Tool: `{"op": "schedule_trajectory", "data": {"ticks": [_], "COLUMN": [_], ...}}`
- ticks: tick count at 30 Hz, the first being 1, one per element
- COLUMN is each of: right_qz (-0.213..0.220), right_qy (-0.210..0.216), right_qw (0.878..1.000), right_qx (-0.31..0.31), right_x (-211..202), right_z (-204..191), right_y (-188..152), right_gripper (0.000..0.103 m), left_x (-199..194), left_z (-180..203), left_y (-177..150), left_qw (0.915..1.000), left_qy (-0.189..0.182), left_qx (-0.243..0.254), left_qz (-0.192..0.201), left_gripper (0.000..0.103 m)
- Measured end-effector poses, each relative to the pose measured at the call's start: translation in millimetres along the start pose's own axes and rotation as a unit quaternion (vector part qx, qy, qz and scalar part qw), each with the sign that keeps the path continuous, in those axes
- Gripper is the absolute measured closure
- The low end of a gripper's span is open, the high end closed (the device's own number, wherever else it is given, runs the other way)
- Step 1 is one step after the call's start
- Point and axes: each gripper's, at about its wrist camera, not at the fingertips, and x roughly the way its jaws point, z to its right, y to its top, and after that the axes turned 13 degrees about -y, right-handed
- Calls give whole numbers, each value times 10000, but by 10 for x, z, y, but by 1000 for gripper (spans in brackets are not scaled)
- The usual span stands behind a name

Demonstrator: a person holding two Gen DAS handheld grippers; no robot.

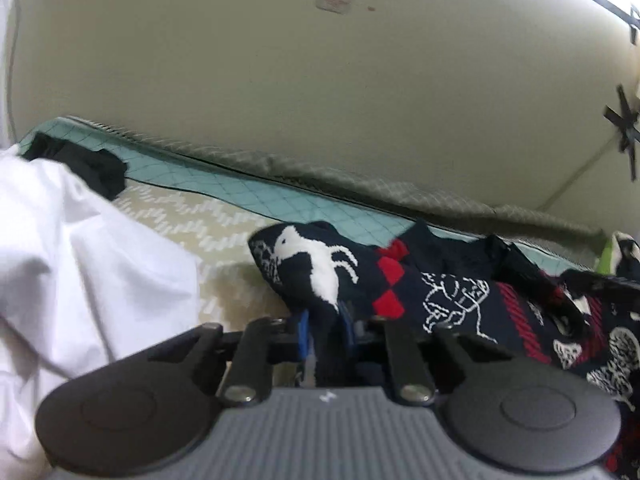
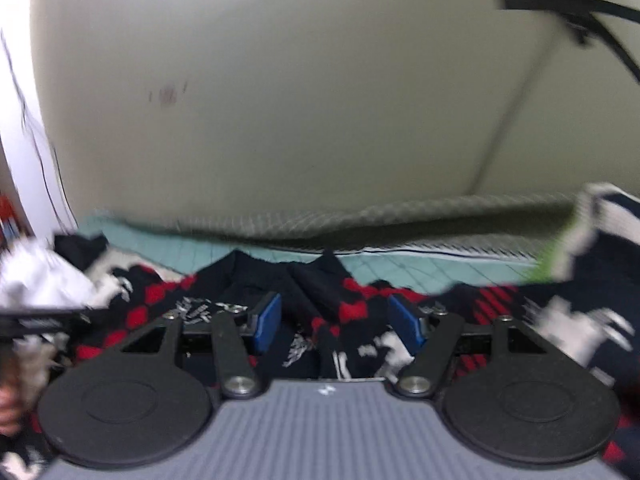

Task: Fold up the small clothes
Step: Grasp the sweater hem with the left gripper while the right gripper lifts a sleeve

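One patterned knit sweater (image 1: 440,292), navy with red diamonds and white figures, lies rumpled on a bed (image 1: 224,196) against a pale wall (image 1: 320,80), with a white garment (image 1: 80,260) heaped to its left and a black item (image 1: 96,168) beyond that. Handling, by judgement: soft, light, limp, stretchy knit; likely to sag and bunch, not slip; best taken at a hem, cuff or shoulder edge, not mid-panel. Left gripper (image 1: 325,328): clenched on a raised fold of the sweater, cloth pinched between its blue pads. Right gripper (image 2: 338,320): released, jaws spread wide, with a ridge of the sweater lying between them, directly ahead and below; contact cannot be told through the blur.
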Motion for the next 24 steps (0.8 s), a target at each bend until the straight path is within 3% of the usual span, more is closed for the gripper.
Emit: {"op": "schedule_trajectory", "data": {"ticks": [2,3,4,7,10,12,16,20,21,22,23,24], "right_qz": [-168,-299,-326,115,432,356,614,1066,1057,997,926,873], "right_qy": [-131,-234,-343,-731,-1381,-1735,-1661,-1584,-1480,-1386,-1310,-1343], "right_qw": [9993,9984,9981,9969,9859,9793,9699,9433,9376,9330,9295,9227], "right_qx": [-300,-425,-384,278,835,981,1674,2717,2965,3167,3321,3505], "right_x": [192,327,348,65,-349,-554,-1113,-1728,-1850,-1967,-2059,-2159], "right_z": [-147,-205,-203,72,475,673,1049,1425,1522,1614,1689,1766], "right_y": [8,7,8,13,-96,-225,-462,-798,-902,-997,-1078,-1183], "right_gripper": [79,103,103,103,103,103,103,103,94,60,50,48], "left_x": [-19,-27,-36,-36,-8,-24,-109,-277,-321,-363,-381,-403], "left_z": [-84,-123,-147,-129,-59,-20,-22,-68,-82,-91,-84,-67], "left_y": [-2,0,5,-6,-14,-31,-15,44,57,67,73,72], "left_qw": [9999,9999,9998,9999,9999,9996,9995,9988,9986,9982,9979,9975], "left_qy": [6,-59,-115,-78,69,190,203,142,59,-62,-163,-284], "left_qx": [-109,-156,-185,-82,94,222,202,41,-21,-85,-115,-111], "left_qz": [37,33,30,30,18,17,126,470,532,587,619,634], "left_gripper": [92,92,91,88,81,71,68,61,59,57,55,55]}}
